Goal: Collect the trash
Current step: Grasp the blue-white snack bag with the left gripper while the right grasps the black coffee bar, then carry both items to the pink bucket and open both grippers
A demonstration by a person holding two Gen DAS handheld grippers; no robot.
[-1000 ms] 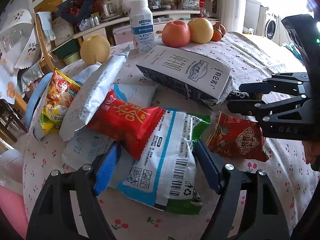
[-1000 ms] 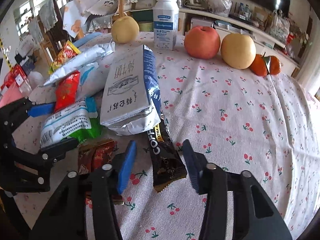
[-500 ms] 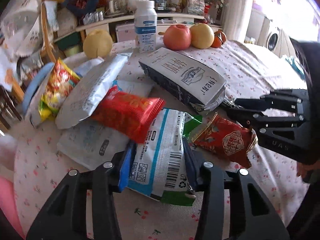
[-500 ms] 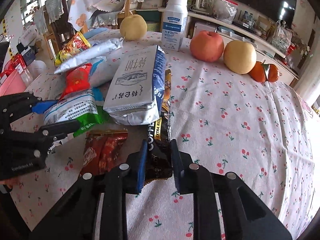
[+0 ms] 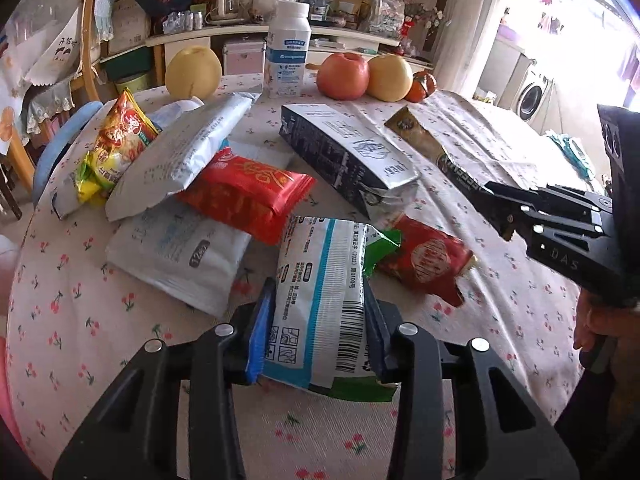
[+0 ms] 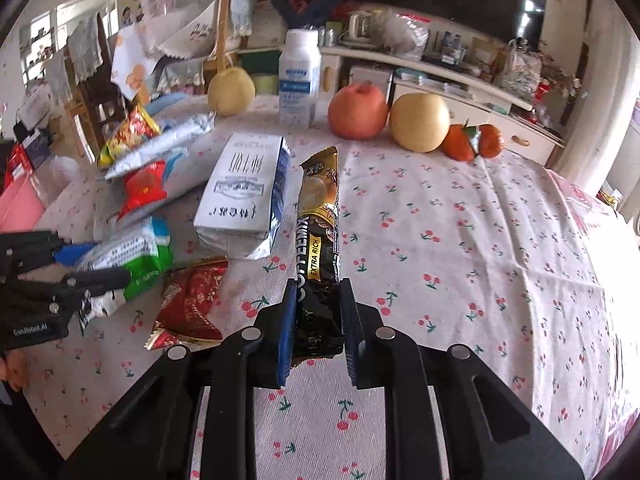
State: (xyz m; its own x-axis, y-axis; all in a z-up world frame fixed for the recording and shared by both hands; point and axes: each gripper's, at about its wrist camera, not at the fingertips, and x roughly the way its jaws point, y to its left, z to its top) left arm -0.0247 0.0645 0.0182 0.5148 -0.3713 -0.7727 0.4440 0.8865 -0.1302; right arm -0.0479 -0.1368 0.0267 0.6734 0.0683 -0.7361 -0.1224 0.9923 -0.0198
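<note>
Jaws clamped both sides: left gripper has just closed on white-blue wrapper, right gripper on coffee sachet; most wrappers remain on table.

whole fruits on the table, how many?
5, along the far edge: pear left of the bottle; apple, second pear and two tangerines right of it. None visibly hidden.

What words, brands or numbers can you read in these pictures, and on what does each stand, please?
"COFFEEMIX" and "EXTRA RICH": black coffee sachet in the right claw.
"DAS": right claw's body, seen from the left wrist.
"(2022)": white-and-blue wrapper in the left claw.
Chinese print on the other packets and the bottle label: too small or blurred to read.
</note>
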